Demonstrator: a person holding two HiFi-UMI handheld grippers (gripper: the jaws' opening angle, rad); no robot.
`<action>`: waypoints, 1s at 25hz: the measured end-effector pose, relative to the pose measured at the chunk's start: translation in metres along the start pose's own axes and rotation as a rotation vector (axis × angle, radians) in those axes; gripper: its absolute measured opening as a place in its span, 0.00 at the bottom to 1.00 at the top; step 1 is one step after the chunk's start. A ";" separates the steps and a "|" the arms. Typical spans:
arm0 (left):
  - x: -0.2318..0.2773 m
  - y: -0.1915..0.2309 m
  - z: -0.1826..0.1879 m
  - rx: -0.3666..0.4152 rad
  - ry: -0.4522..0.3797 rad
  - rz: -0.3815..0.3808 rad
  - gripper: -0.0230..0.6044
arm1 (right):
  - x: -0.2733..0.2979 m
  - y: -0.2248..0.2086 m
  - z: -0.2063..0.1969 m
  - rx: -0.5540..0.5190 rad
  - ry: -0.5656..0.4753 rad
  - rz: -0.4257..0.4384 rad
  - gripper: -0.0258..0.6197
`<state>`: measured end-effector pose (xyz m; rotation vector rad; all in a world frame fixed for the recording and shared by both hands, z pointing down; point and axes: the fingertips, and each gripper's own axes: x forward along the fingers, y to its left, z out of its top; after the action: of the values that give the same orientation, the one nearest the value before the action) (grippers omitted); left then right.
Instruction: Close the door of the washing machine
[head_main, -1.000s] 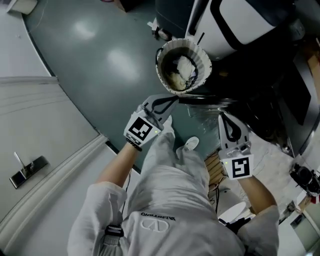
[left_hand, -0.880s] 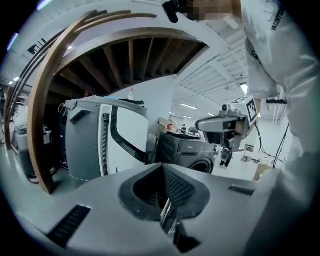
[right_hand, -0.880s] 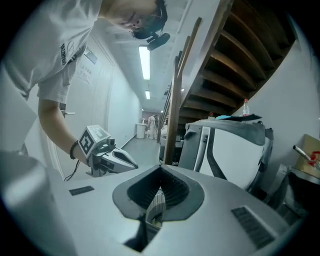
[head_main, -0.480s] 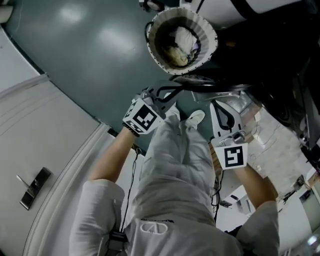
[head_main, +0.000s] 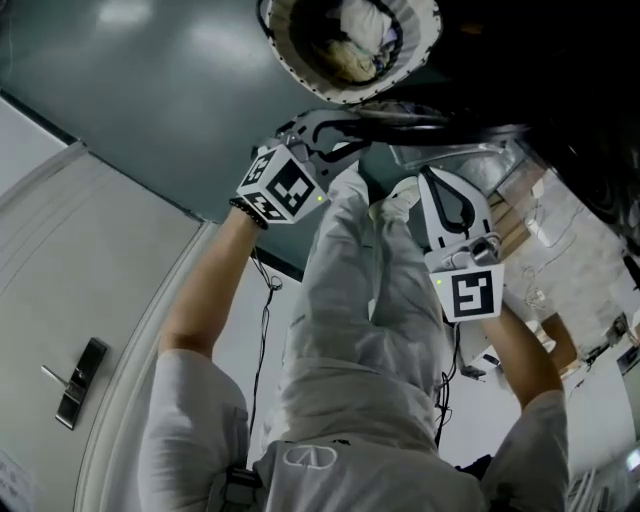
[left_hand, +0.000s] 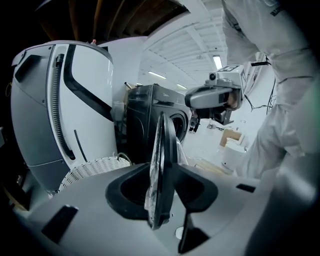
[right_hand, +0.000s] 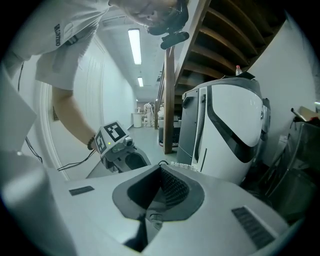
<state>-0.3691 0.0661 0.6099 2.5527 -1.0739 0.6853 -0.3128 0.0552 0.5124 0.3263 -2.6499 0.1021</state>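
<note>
Since the earlier frame both hands are dropping lower and the head view is tipping down, so the laundry basket (head_main: 350, 45) is sliding to the top edge. The left gripper (head_main: 350, 130) has just been opening its jaws. They are now standing apart, straddling the edge-on rim of the washing machine door (left_hand: 162, 150), with the glass and dark frame sitting right between them; I can't tell if the pads are touching it. The door is hanging open, swung out from the dark washing machine (left_hand: 145, 117) behind it. The right gripper (right_hand: 160, 166) is holding its jaws together with nothing in them. It is hovering near the door on the person's right side and pointing a little downward. The white woven basket, holding crumpled clothes, is sitting just beyond the door. A tall white appliance (right_hand: 230, 125) with a black stripe is standing past the door, behind the basket. The person's pale trouser legs (head_main: 360, 300) are standing near the door between the two arms, and one light shoe (head_main: 400, 195) is showing just short of the door.
</note>
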 end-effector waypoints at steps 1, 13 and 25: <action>0.005 -0.001 -0.005 0.003 0.006 -0.017 0.25 | 0.001 0.000 -0.005 0.003 0.000 -0.001 0.06; 0.044 0.005 -0.027 0.092 0.034 -0.154 0.27 | 0.008 0.001 -0.050 0.053 0.017 -0.035 0.06; 0.047 -0.002 -0.026 0.091 0.039 -0.242 0.21 | 0.008 0.005 -0.061 0.082 0.017 -0.067 0.06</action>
<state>-0.3472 0.0508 0.6562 2.6740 -0.7193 0.7296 -0.2943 0.0659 0.5700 0.4385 -2.6201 0.1912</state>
